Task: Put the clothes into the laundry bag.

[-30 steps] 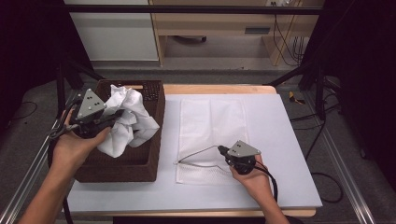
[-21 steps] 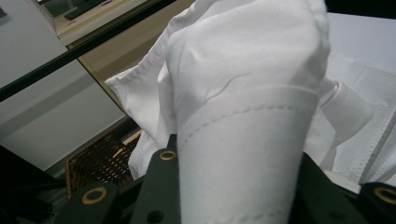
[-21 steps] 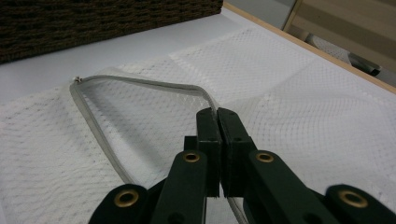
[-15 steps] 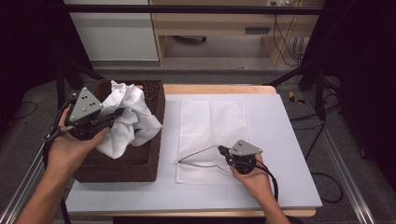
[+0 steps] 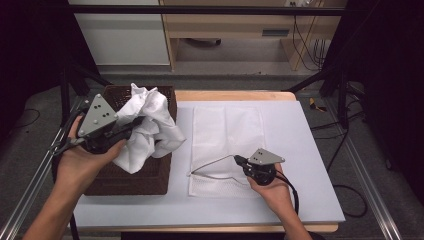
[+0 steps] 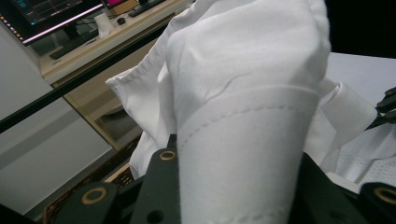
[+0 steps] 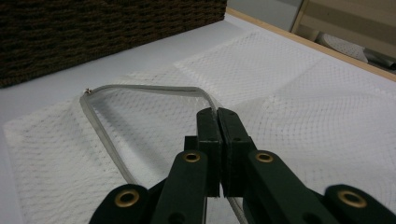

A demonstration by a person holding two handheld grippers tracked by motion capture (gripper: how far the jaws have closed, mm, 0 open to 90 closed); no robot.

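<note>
The work in hand appears to be loading a white garment into a mesh laundry bag; judged from the present layout, the lifting step is under way and insertion is not yet done.

Near right: the right gripper rests low on the table, its jaws pressed together on the upper edge of the bag's opening. That edge is raised off the lower layer, so the mouth of the mesh laundry bag stands partly open toward the left. The bag itself lies flat in the middle of the table, running from near to far. Nothing can be seen inside it.

Near left: the left gripper is held above the wicker basket, its jaws clamped on a fold of the white garment. In the left gripper view the cloth is drawn tight between the jaws. The garment hangs bunched from the grip, partly over the basket's right rim, its lower part reaching down into the basket. Whether anything else lies in the basket cannot be determined.

Remaining, as a judgement: carry the garment right to the opened mouth, feed it in, release, and close the bag.
</note>
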